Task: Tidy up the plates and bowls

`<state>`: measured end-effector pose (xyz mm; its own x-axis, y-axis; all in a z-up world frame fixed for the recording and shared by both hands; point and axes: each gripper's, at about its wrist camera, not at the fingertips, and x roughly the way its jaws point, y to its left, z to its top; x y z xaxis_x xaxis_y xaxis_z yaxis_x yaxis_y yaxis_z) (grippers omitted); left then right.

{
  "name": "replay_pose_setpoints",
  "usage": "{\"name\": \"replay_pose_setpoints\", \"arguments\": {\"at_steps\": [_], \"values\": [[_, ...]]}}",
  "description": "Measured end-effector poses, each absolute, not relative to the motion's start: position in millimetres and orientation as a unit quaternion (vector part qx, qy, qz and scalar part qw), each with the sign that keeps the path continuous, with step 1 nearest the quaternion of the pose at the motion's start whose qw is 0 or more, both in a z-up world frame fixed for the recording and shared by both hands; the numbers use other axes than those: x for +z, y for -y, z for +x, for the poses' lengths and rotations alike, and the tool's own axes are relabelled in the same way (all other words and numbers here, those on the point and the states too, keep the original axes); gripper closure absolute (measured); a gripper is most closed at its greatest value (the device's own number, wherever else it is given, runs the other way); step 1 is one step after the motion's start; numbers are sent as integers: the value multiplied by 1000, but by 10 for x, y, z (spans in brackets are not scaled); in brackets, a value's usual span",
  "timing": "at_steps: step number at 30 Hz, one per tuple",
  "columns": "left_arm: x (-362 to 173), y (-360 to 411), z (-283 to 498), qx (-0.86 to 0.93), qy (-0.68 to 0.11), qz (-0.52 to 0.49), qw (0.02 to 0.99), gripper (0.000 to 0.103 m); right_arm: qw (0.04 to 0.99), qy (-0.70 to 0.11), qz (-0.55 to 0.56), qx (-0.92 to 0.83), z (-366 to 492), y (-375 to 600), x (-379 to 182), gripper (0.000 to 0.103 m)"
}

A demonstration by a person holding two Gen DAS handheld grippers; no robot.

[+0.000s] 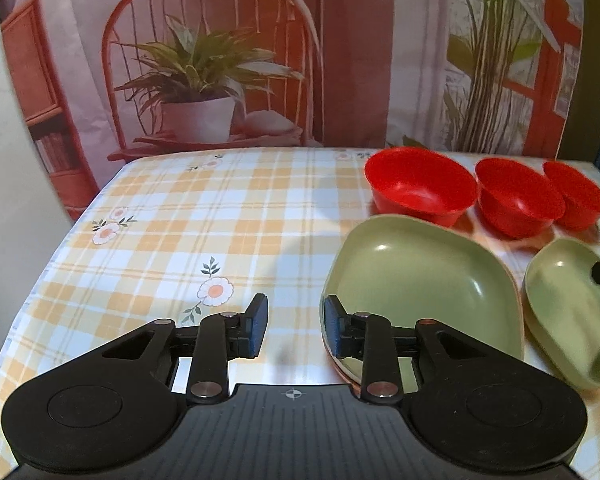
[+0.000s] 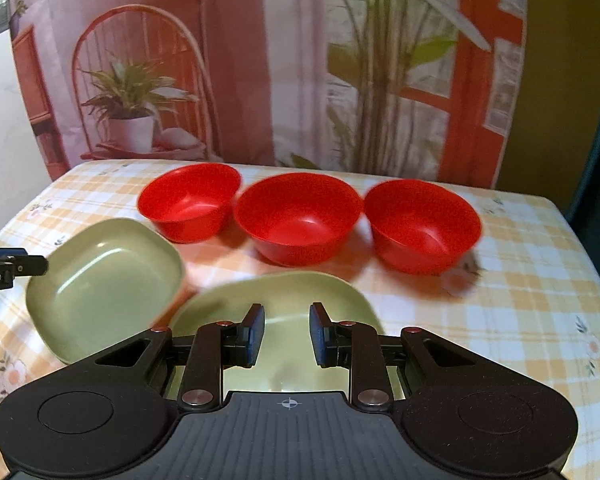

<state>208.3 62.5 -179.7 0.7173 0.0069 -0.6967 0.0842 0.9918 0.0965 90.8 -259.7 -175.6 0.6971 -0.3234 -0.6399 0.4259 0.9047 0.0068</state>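
Little looks sorted yet: three red bowls [image 2: 296, 216] stand unstacked in a row on the tabletop [image 1: 220, 208], two green plates [image 2: 104, 280] lie separately before them (neither gripped), and both tongs, left [image 1: 296, 326] and right [image 2: 287, 334], gape empty.

Left tool [image 1: 294, 326]: jaws apart, nothing between; right pad touches the near green plate's [image 1: 428, 280] rim.
Second green plate [image 1: 560, 308]: just right.
Red bowls [image 1: 420, 184]: three, behind, on checked surface [image 1: 180, 220].
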Motion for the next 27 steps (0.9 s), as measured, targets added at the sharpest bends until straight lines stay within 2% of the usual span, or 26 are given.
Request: {"name": "replay_pose_setpoints", "arguments": {"at_steps": [20,24,27], "values": [[-1972,-678,2138,-39,-398,34,916,68,912,-332,101,-218,764,2748,-1875,79],[-1851,-796,2118,-44,-380,-12,924,61,912,-330,102,-221,750,2792,-1880,79],[-1706,-797,2095,-37,-362,-18,931,60,912,-328,104,-223,736,2831,-1892,79]]}}
